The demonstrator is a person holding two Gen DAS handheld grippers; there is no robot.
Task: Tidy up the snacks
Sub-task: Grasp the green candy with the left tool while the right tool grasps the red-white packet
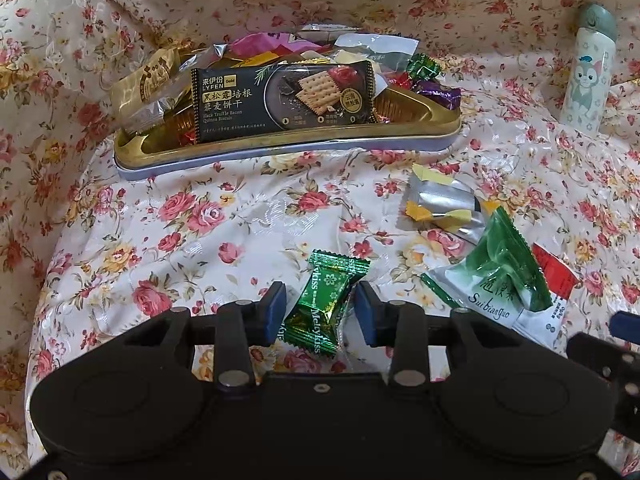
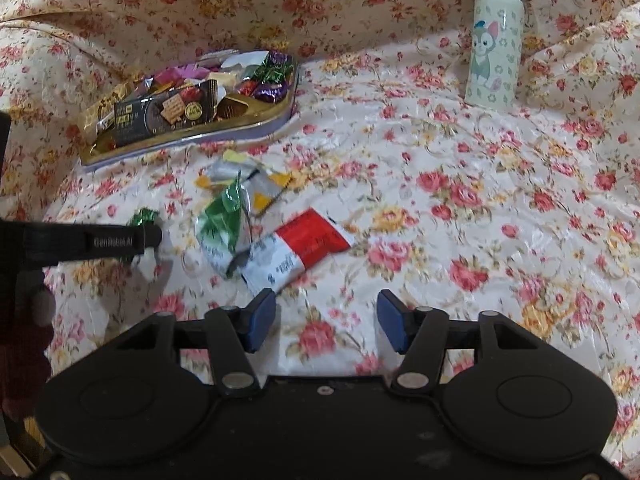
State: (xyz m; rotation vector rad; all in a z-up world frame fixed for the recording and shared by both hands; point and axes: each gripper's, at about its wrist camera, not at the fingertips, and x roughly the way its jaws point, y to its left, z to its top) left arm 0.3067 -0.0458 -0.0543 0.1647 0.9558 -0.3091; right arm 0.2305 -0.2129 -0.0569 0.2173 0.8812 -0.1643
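Note:
A gold tray (image 1: 280, 142) at the back holds a black biscuit pack (image 1: 280, 102) and several wrapped sweets. My left gripper (image 1: 320, 312) is open, its blue pads on either side of a green Meltykiss candy (image 1: 326, 304) lying on the floral cloth, not clamping it. To its right lie a silver-yellow wrapper (image 1: 440, 204), a green packet (image 1: 496, 276) and a red-white packet (image 1: 554, 280). My right gripper (image 2: 326, 320) is open and empty, just in front of the red-white packet (image 2: 304, 246). The tray also shows in the right wrist view (image 2: 188, 136), and the left gripper's side (image 2: 92, 242) with the green candy (image 2: 144, 216).
A white cartoon-cat bottle (image 1: 586, 76) stands at the back right, also in the right wrist view (image 2: 496, 40). The floral cloth (image 2: 460, 200) covers the surface and rises in folds behind the tray.

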